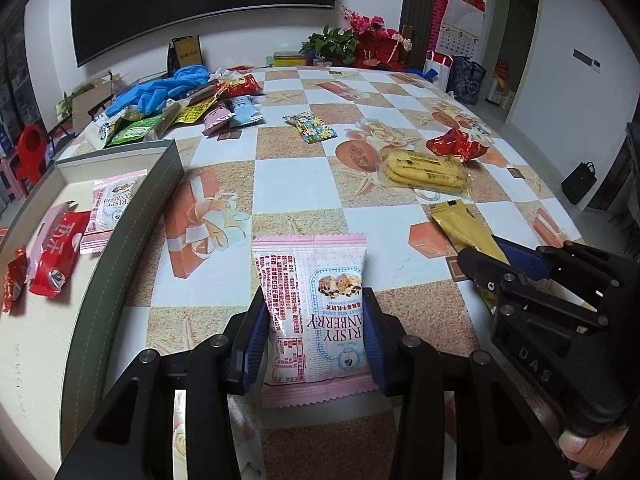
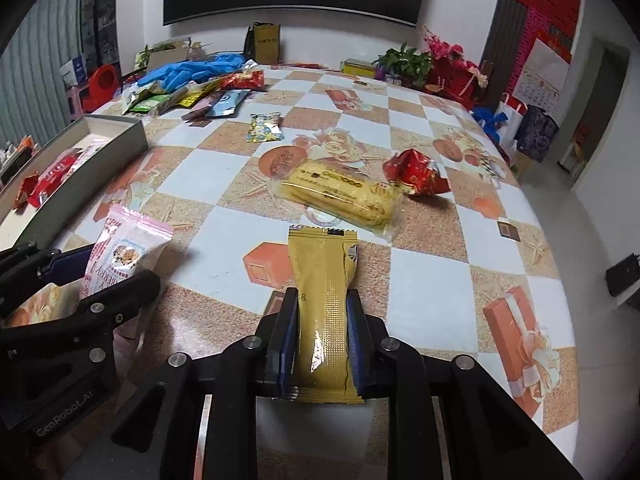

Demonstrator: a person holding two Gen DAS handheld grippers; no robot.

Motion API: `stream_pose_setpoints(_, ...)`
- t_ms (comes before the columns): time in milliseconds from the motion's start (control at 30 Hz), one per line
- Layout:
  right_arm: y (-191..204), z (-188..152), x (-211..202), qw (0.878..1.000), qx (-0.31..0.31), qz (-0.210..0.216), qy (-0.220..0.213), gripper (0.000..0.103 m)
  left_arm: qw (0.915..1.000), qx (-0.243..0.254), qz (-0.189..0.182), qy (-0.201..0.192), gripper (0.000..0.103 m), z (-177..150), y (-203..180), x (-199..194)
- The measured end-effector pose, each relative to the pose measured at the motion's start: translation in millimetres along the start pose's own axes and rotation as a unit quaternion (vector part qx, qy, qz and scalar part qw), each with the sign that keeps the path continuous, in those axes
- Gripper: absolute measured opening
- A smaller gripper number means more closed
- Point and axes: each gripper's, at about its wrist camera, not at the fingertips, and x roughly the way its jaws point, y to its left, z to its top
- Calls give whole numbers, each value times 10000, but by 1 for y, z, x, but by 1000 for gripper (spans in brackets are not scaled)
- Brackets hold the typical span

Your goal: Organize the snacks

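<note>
My left gripper [image 1: 316, 300] is shut on a pink cranberry crisp packet [image 1: 316, 304], its blue pads pressing both sides; the same packet [image 2: 124, 256] shows at the left of the right wrist view. My right gripper [image 2: 322, 300] is shut on a long gold packet [image 2: 322, 308], which lies lengthwise between the pads; in the left wrist view the gold packet [image 1: 460, 224] sticks out ahead of that gripper. A grey open box [image 1: 132, 216] at the left holds another pink packet [image 1: 114, 196] and red packets [image 1: 56, 256].
On the checked tablecloth [image 2: 424, 280] lie a clear pack of yellow biscuits [image 2: 340, 196], a red wrapper [image 2: 416, 176] and a flowered packet [image 2: 264, 128]. A heap of snacks with blue gloves [image 2: 192, 70] sits at the far left. Plants and gift bags line the far edge.
</note>
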Motion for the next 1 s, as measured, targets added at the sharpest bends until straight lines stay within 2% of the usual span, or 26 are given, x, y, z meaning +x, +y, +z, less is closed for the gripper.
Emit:
stream_pose_setpoints(133, -15, 0, 2, 9982, 322, 499, 17, 23, 10000, -5, 2, 0, 47, 0, 0, 0)
stream_pose_setpoints(267, -10, 0, 2, 9990, 218, 384, 16, 23, 10000, 5, 16, 1, 47, 0, 1, 0)
stream_pose_setpoints(1000, -11, 0, 1, 9988, 246, 420, 14, 23, 10000, -2, 31, -1, 47, 0, 0, 0)
